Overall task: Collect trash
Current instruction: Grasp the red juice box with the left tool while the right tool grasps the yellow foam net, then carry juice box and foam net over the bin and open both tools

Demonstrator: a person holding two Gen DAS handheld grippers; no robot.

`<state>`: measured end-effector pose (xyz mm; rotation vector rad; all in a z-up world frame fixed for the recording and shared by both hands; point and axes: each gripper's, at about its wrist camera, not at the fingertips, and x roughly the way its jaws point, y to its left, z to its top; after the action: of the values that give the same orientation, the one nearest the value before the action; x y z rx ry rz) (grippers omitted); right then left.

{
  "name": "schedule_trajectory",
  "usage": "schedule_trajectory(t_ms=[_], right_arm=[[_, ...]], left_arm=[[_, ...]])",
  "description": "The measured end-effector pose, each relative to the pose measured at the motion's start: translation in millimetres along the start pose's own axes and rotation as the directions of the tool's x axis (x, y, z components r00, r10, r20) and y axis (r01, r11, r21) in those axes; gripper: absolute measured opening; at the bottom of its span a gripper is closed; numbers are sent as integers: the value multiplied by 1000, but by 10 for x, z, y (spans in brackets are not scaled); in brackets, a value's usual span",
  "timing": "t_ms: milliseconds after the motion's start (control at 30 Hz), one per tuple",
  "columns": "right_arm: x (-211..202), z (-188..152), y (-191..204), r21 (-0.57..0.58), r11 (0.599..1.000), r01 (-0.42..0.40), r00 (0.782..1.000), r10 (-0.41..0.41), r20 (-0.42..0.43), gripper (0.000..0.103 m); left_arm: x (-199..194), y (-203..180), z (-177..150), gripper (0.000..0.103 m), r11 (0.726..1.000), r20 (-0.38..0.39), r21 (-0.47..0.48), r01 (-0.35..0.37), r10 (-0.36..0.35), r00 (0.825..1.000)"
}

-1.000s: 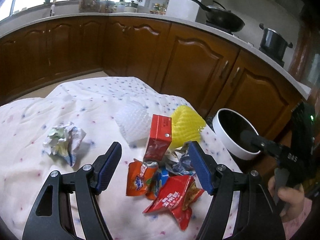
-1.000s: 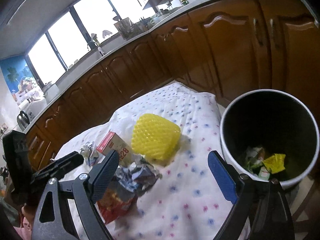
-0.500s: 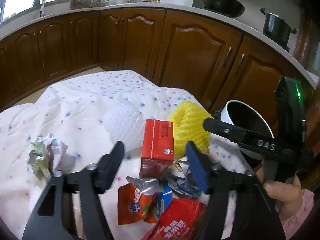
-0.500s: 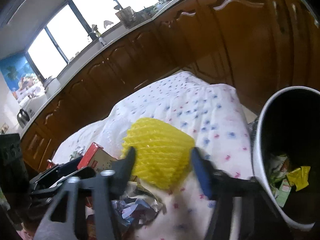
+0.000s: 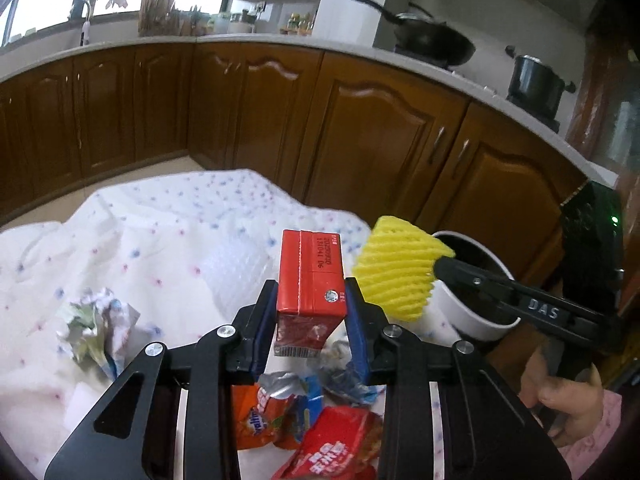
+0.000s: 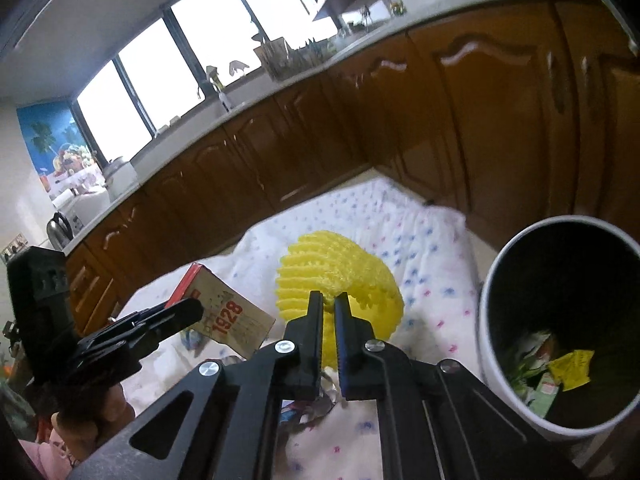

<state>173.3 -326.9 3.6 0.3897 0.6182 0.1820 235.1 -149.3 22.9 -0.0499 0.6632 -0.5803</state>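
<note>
The red carton [image 5: 311, 280] is clamped upright in the left gripper [image 5: 311, 292], above the wrappers [image 5: 304, 420] on the spotted cloth [image 5: 160, 232]. The yellow foam net [image 6: 340, 280] is pinched by the right gripper [image 6: 329, 300], left of the white bin [image 6: 560, 360].

Both my grippers hold trash above the cloth-covered table [image 5: 168, 240]

My left gripper [image 5: 311, 294] clamps the red drink carton [image 5: 311, 276]; right of it my right gripper [image 6: 329, 303] pinches the yellow foam fruit net [image 6: 340, 276], beside the white round bin [image 6: 490, 320]. Snack wrappers [image 5: 320, 432] lie below the carton.
</note>
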Motion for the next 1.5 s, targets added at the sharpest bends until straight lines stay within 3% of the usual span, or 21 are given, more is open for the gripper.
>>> schedule_trajectory(t_ms=[367, 733, 1500], right_arm=[[-514, -38, -162, 9, 998, 65, 996, -66, 56, 6], [-970, -151, -433, 60, 989, 136, 984, -142, 105, 6], [-1189, -162, -1011, 141, 964, 227, 964, -243, 111, 6]], left_arm=[[-187, -285, 94, 31, 998, 33, 24, 66, -66, 997], [-160, -617, 49, 31, 991, 12, 67, 114, -115, 993], [298, -1438, 162, 31, 967, -55, 155, 204, -198, 979]])
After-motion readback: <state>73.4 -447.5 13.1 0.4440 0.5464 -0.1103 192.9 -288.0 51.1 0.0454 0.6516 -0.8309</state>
